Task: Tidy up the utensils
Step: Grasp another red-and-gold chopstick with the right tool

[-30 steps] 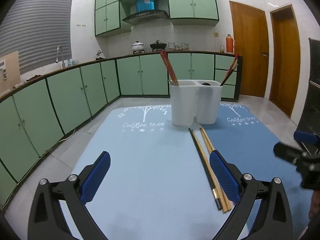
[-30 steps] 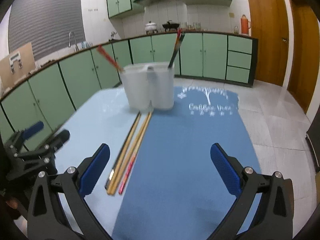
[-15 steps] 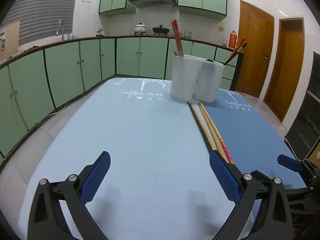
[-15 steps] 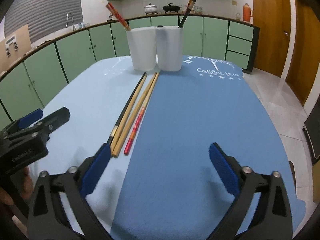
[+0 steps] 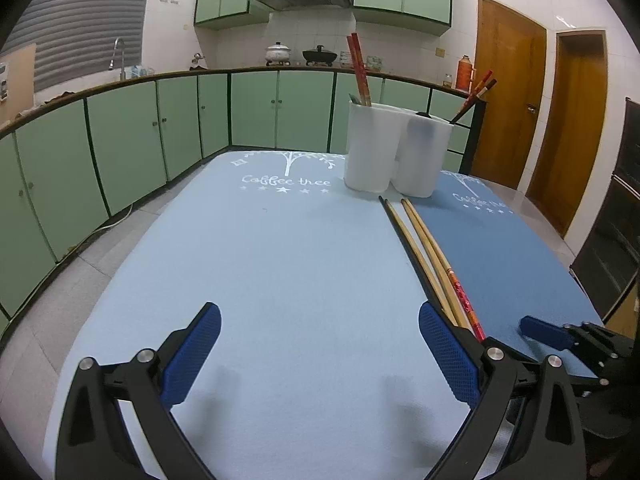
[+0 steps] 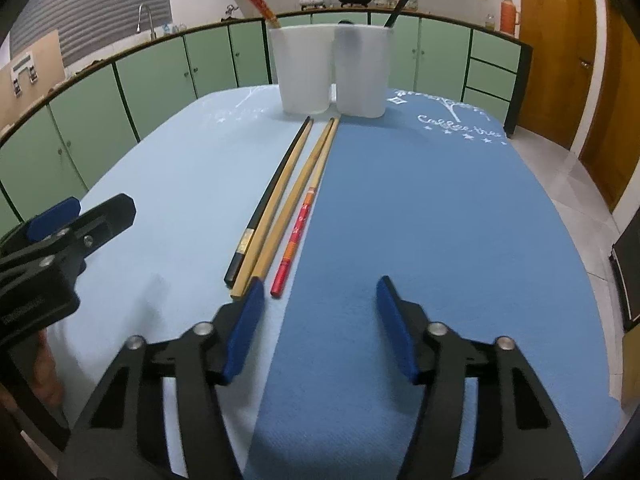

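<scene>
Right gripper (image 6: 320, 330): jaws part-open and closing, nothing between the pads (image 6: 245, 322), just bare mat (image 6: 420, 200). Left pad's tip sits just beside the near ends of the chopsticks (image 6: 280, 208), slightly right of them, not touching as far as I can tell

Left gripper (image 5: 320, 360): jaws wide, empty, over the light-blue mat half. Its right pad (image 5: 448, 354) overlaps the near ends of the sticks in view, can't tell contact

Sticks: four loose, side by side along the seam between the light and dark mat halves. Black one leftmost, two plain bamboo, red-handled one rightmost. Long axis runs nearly straight away from both grippers, toward the white holder (image 6: 332, 68) at the far end; tips stop just short of it. Holder has two compartments, each already with sticks standing tilted

Key relation: near ends lie just left of the right gripper's centreline, so right hand looks nearer and better lined up. Judgement: it needs a small shift left to straddle one stick end; red one is closest to the gap

Risk: sticks are touching, so pinching one may drag its neighbour
</scene>
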`<state>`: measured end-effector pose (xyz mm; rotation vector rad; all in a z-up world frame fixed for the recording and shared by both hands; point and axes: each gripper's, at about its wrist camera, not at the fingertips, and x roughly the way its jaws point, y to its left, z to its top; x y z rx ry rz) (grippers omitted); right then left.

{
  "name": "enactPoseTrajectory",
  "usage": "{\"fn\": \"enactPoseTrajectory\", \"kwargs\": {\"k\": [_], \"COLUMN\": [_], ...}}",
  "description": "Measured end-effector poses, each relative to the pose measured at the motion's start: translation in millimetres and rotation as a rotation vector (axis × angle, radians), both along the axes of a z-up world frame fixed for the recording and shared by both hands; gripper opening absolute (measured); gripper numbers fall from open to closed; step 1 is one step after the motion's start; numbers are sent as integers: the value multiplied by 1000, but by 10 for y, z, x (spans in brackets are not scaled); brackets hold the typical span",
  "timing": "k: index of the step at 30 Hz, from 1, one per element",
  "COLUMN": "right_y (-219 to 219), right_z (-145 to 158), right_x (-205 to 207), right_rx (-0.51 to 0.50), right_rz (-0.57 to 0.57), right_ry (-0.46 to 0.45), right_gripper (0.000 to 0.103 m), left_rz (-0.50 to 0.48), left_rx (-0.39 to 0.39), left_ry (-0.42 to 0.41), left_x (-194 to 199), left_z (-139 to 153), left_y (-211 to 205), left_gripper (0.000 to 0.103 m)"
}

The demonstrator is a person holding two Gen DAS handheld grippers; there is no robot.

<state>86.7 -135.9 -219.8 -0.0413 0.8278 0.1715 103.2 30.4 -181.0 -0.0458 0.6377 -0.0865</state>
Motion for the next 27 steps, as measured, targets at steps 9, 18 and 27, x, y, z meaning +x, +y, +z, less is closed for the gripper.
{"fn": "enactPoseTrajectory", "kwargs": {"k": [9, 18, 27], "right_y": [-104, -112, -321], "right_z": [19, 22, 38], "right_x": [13, 45, 32], "right_rx": [31, 49, 83], "right_rz": [-12, 16, -25], "right_ry": [3, 18, 21], "right_gripper": [33, 5, 5], "left_rz": [-11, -54, -106], "left_rx": [-4, -5, -1], "left_ry": [18, 66, 185], "left_x": [21, 54, 119], "left_z": [-30, -79, -228], "left_y": [-11, -144, -340], "left_gripper": [97, 97, 96]}}
